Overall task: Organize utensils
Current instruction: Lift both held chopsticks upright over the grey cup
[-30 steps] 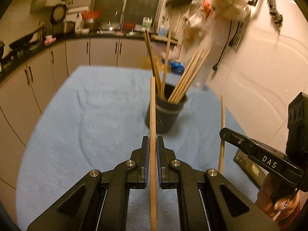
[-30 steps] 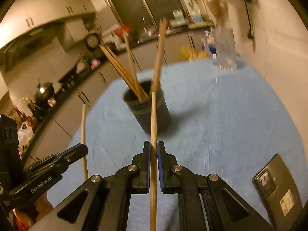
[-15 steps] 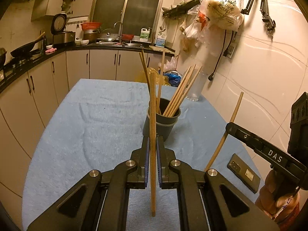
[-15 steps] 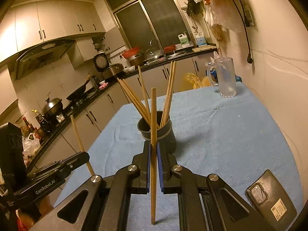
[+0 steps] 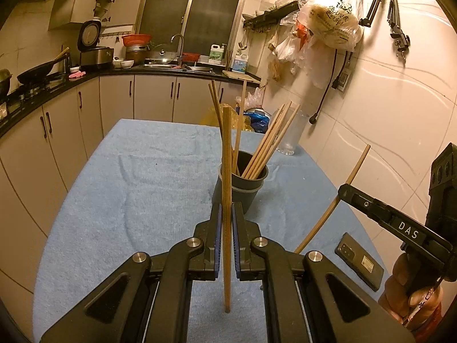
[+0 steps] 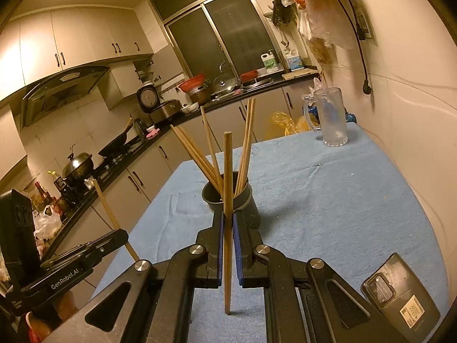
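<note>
Each of your grippers, left (image 5: 226, 228) and right (image 6: 227, 230), pinches one upright chopstick; lowering both together risks tipping the crowded cup (image 5: 242, 183).

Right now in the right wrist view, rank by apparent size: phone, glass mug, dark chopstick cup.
1. phone, largest, though nearest the camera.
2. dark chopstick cup and glass mug look alike; the mug stands farther off, so I won't rank them.

Cloth (image 5: 137, 188) on worktop: plain light blue. Cup (image 5: 248, 192): dark grey. Chopsticks (image 5: 267, 145): light brown wood. Grippers: black, blue pads (image 5: 218, 237). Phone (image 6: 400, 297): black. Cabinets (image 5: 117, 97): cream, dark handles.
</note>
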The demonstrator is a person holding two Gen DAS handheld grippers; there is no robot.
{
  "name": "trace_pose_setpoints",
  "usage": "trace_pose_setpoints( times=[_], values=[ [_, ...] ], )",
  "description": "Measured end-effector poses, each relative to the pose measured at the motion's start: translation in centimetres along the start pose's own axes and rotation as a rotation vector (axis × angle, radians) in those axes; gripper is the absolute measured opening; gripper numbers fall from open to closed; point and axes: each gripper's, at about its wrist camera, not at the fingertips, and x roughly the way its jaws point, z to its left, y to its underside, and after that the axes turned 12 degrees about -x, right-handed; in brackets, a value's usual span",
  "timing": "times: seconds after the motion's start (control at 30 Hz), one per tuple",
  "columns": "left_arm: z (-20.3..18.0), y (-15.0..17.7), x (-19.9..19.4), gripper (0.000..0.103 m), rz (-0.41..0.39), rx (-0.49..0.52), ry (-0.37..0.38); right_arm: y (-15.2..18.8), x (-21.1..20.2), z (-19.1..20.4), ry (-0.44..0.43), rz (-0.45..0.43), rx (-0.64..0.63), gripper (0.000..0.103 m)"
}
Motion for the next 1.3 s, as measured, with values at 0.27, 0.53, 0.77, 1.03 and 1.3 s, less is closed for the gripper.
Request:
trace_pose_setpoints(
  times=[0.27,0.53,0.77,1.03,1.3],
  values=[
    [-0.1,-0.1,-0.1,0.006,0.002,-0.003,0.001,-0.1,0.1,0.0,0.0,-0.001,0.0,0.008],
    [-0.2,-0.3,-0.1,0.006,0.002,-0.006,0.0,-0.1,0.0,-0.1,-0.003,-0.001,0.004,0.008],
    [-0.4,-0.6,-0.2,0.006,0.008,-0.013,0.003,-0.4,0.1,-0.1,-0.004,-0.002,0.011,0.008],
    [-0.4,-0.7,-0.2,0.006,0.008,-0.014,0.005,-0.4,0.0,-0.1,-0.005,-0.005,0.018,0.008],
    [-0.6,-1.2,-0.2,0.006,0.003,-0.01,0.009,-0.4,-0.2,-0.1,-0.004,-0.009,0.025,0.008]
  ],
)
